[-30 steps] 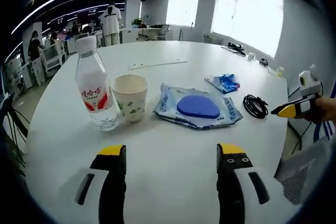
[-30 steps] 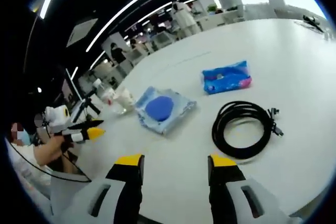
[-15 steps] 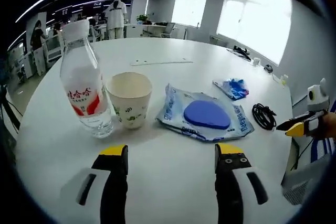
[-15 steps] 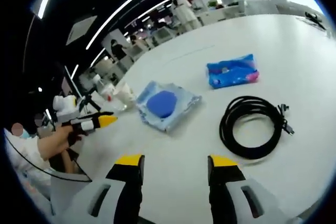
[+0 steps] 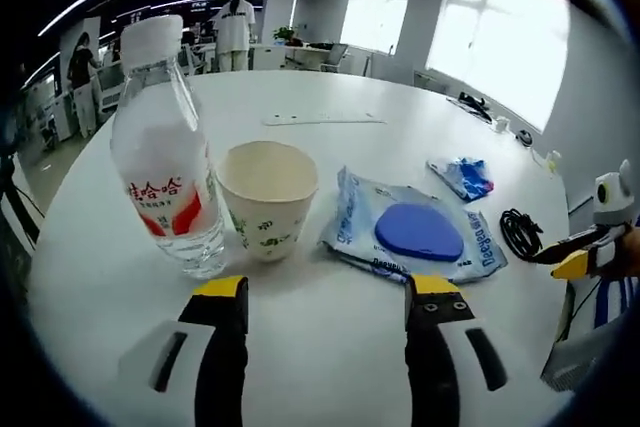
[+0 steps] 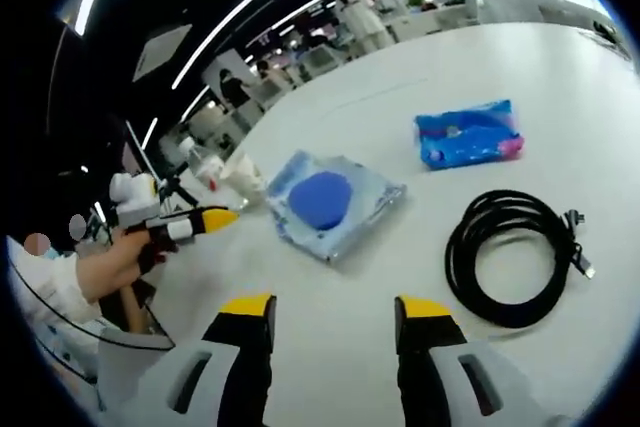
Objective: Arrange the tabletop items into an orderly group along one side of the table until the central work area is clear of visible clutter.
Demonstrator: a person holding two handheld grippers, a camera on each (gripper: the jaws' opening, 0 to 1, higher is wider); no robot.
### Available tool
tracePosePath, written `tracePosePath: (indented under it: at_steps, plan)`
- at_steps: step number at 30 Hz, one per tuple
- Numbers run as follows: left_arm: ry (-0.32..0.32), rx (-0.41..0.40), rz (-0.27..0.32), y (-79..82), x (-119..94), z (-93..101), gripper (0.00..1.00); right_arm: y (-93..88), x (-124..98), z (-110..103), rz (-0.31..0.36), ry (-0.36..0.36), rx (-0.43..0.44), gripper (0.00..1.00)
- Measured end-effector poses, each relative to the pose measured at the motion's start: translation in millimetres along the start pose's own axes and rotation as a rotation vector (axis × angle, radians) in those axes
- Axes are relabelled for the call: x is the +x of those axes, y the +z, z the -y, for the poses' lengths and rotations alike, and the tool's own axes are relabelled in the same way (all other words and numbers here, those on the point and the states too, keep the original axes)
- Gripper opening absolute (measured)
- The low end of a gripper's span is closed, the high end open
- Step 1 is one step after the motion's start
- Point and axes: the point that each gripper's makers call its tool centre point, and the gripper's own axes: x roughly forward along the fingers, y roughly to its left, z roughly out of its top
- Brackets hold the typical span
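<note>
On the white table [image 5: 330, 97] a clear water bottle [image 5: 165, 162] with a red label stands left of a paper cup [image 5: 267, 196]. Right of the cup lies a clear packet with a blue pad [image 5: 415, 234], then a small blue packet [image 5: 463, 176] and a coiled black cable [image 5: 520, 234]. My left gripper [image 5: 320, 292] is open just short of the cup, nothing between its jaws. My right gripper [image 6: 332, 309] is open above bare table; ahead lie the blue pad packet [image 6: 325, 200], blue packet [image 6: 470, 134] and cable [image 6: 518, 255]. The left gripper [image 6: 178, 226] enters from the left, held by a hand.
A thin white strip [image 5: 323, 119] lies further back on the table. Small dark items [image 5: 478, 105] sit near the far right edge. People stand among desks [image 5: 232, 32] behind the table. Bare table stretches between the cup and the far edge.
The left view has closed in on the bottle and cup, which now loom larger. In the right view the left gripper has pushed further in, and the cable has slid right.
</note>
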Motion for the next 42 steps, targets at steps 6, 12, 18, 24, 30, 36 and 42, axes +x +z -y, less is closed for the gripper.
tracePosePath:
  at_steps: [6, 12, 18, 24, 30, 36, 42]
  plan:
    - [-0.032, -0.038, 0.008, 4.8, 17.0, 11.1, 0.56, 7.1, 12.4, -2.8, 0.008, 0.018, 0.047, 0.46]
    - [-0.023, -0.075, -0.001, 0.8, 31.5, 19.6, 0.52, 13.5, 28.6, -5.1, 0.025, 0.032, 0.112, 0.43]
    - [0.007, -0.121, 0.024, 4.4, 39.8, 17.3, 0.46, 10.1, 40.7, -11.0, 0.020, 0.045, 0.164, 0.39]
    - [0.028, -0.202, 0.048, 7.7, 52.2, 11.0, 0.40, 13.8, 49.3, -7.2, 0.037, 0.032, 0.217, 0.35]
    - [0.055, -0.222, 0.042, 4.4, 59.0, 8.9, 0.32, 18.4, 57.7, 2.7, 0.050, 0.017, 0.254, 0.29]
    - [0.093, -0.246, 0.032, 1.7, 63.0, 3.6, 0.15, 19.5, 64.8, 1.5, 0.042, 0.034, 0.235, 0.16]
    - [0.097, -0.263, 0.026, 3.4, 64.6, 0.8, 0.07, 15.3, 70.1, 3.6, 0.014, 0.030, 0.186, 0.02]
